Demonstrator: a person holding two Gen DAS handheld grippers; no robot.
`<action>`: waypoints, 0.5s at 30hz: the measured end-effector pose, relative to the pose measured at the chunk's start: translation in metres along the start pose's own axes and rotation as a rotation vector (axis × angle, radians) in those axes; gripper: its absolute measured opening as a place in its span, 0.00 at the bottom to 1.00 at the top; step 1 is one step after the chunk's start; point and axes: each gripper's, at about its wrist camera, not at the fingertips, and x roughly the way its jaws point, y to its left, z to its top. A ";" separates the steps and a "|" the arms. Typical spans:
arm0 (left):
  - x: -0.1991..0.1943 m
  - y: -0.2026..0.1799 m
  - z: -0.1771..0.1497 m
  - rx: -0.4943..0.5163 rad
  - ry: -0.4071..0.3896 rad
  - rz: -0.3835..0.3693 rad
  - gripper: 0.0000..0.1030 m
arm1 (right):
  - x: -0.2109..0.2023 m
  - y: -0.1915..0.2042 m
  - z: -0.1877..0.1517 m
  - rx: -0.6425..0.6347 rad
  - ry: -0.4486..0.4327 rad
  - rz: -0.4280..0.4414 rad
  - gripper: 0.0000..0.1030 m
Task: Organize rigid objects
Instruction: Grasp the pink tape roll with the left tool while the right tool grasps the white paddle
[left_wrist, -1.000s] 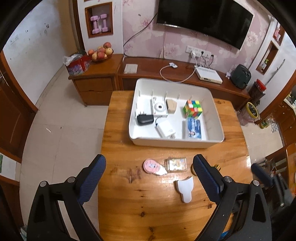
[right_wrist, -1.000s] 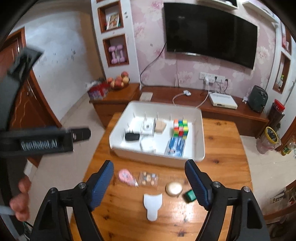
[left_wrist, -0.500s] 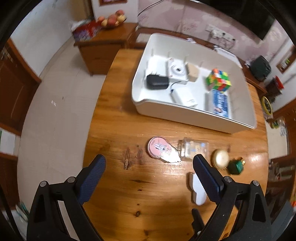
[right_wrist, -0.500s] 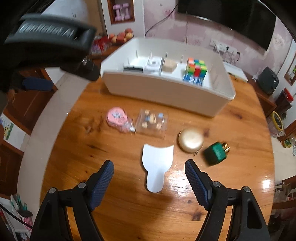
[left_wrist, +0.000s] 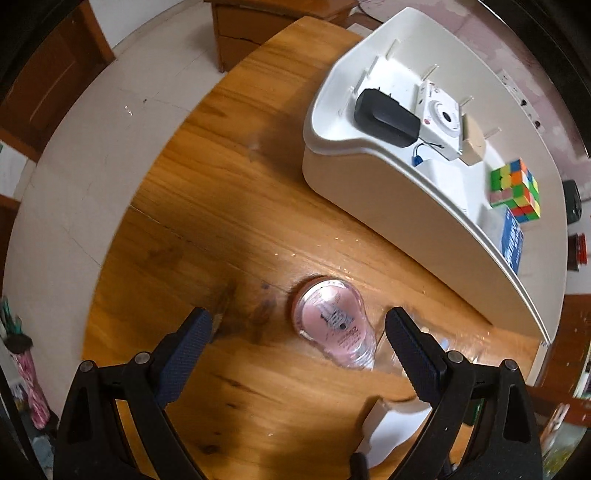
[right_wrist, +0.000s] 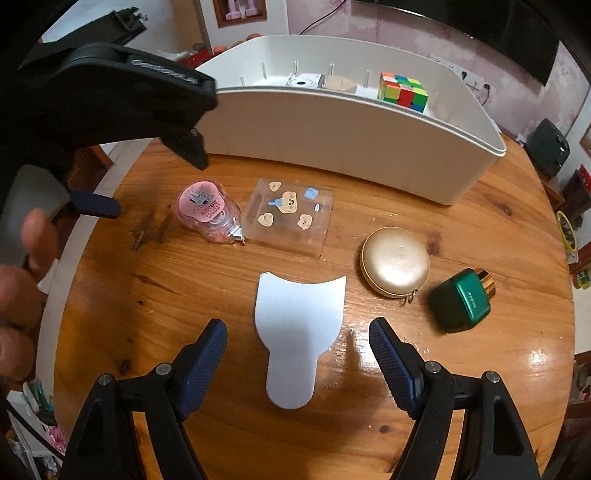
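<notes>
Gleaming wooden table (right_wrist: 461, 369), tiled floor (left_wrist: 92, 147)

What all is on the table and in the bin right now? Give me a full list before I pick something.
Table: 1, wooden, under everything.
Bin: 1, white, far side of the table.
Rubik's cube: 1, multicoloured, in the bin.
Black adapter: 1, black, in the bin.
White camera: 1, white, in the bin.
Blue box: 1, blue, in the bin.
Pink tape dispenser: 1, pink, on the table.
Clear case: 1, transparent, touching the dispenser's tip.
White scraper: 1, white, near the right gripper.
Gold compact: 1, gold, on the table.
Green bottle: 1, green, gold cap.
Left gripper: open.
Right gripper: open.
</notes>
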 end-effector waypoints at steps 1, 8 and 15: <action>0.003 -0.001 0.000 -0.012 0.000 0.004 0.93 | 0.002 0.000 0.000 -0.003 0.003 0.005 0.77; 0.016 -0.003 0.000 -0.084 0.021 0.031 0.92 | 0.012 0.001 -0.004 -0.040 0.024 0.014 0.73; 0.024 0.002 -0.003 -0.156 0.050 0.067 0.92 | 0.019 -0.002 -0.011 -0.050 0.055 0.026 0.66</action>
